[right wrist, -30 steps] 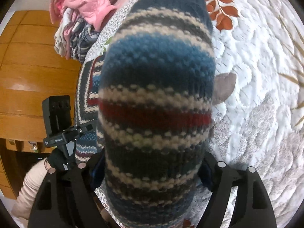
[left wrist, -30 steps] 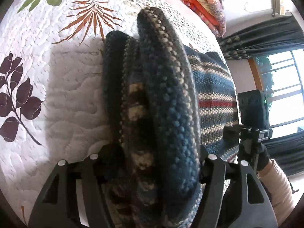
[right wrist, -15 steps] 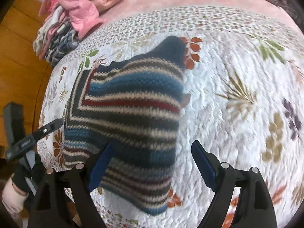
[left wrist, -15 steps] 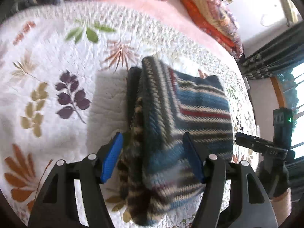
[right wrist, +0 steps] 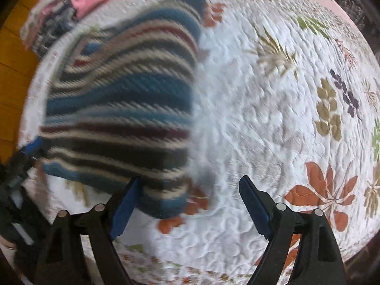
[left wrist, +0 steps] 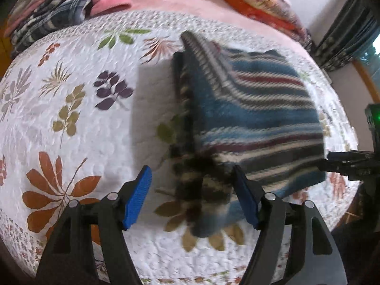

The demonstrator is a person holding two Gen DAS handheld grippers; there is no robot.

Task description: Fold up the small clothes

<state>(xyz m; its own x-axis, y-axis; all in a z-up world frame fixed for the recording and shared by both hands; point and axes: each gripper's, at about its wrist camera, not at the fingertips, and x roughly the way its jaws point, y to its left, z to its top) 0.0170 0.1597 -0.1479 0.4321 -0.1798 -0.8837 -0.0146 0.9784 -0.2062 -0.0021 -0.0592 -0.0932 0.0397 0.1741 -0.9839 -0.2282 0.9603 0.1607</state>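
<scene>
One striped sweater [left wrist: 256, 118]; one quilt [left wrist: 95, 128]; two tools: left [left wrist: 192, 197], right [right wrist: 187, 201].

left claw [left wrist: 191, 191] spread wide, folded striped sweater [left wrist: 249, 128] on quilt [left wrist: 71, 109]

Two black hand-held grippers with blue finger pads

The left gripper [left wrist: 192, 193] has two black plastic fingers shaped as open triangular frames, each with two round silver screws [left wrist: 112, 196] near its far end and a ribbed blue pad [left wrist: 137, 197] on its inner face. The right gripper [right wrist: 187, 201] is built the same: black triangular frames, silver screws [right wrist: 281, 206], blue pads [right wrist: 253, 206]. At the right edge of the left wrist view, the other unit shows as a black box with a small green light [left wrist: 376, 117] above a black bar.
</scene>
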